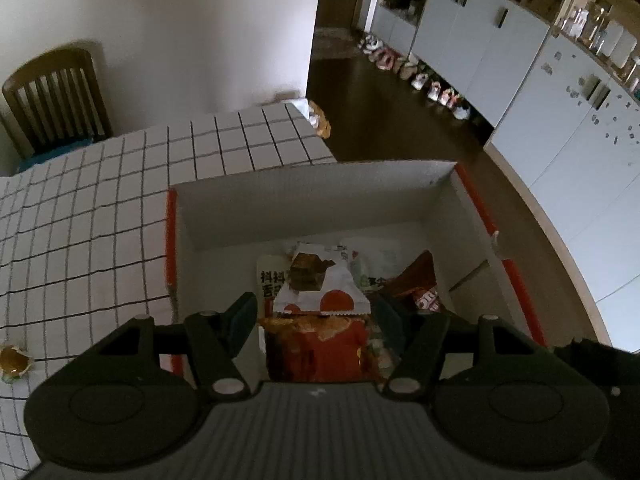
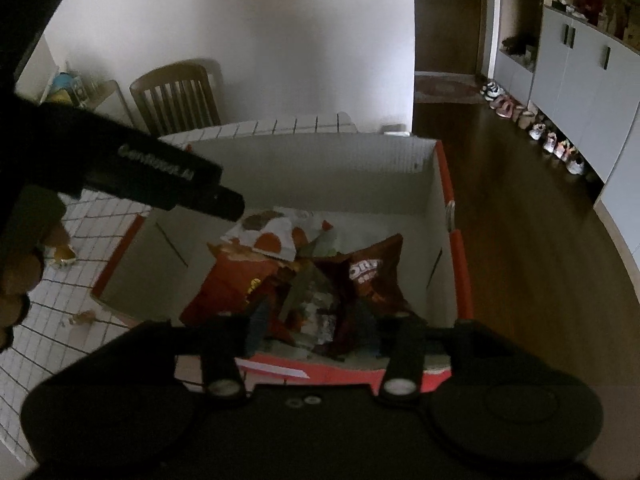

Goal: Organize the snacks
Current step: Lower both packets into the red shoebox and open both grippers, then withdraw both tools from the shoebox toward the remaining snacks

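Two grippers hover apart-jawed and empty over the white cardboard box with orange edges [image 1: 436,184]: left gripper [image 1: 316,312] above a white orange-dotted snack packet [image 1: 320,292], right gripper [image 2: 316,328] above red crisp bags [image 2: 232,280], apparently just dropped there.

A plain white wall [image 1: 180,20] backs the room, and a brown wooden slat-back chair [image 1: 54,96] stands against it. In front of the chair lies a white table surface with a black grid pattern [image 1: 100,208]. The dark brown wooden floor [image 1: 400,120] runs back to a dark wooden door [image 2: 450,12]. Along the right side stand pale grey cabinets with dark handles [image 1: 480,36], with a row of shoes [image 1: 420,72] lined up at their foot. The light is dim.
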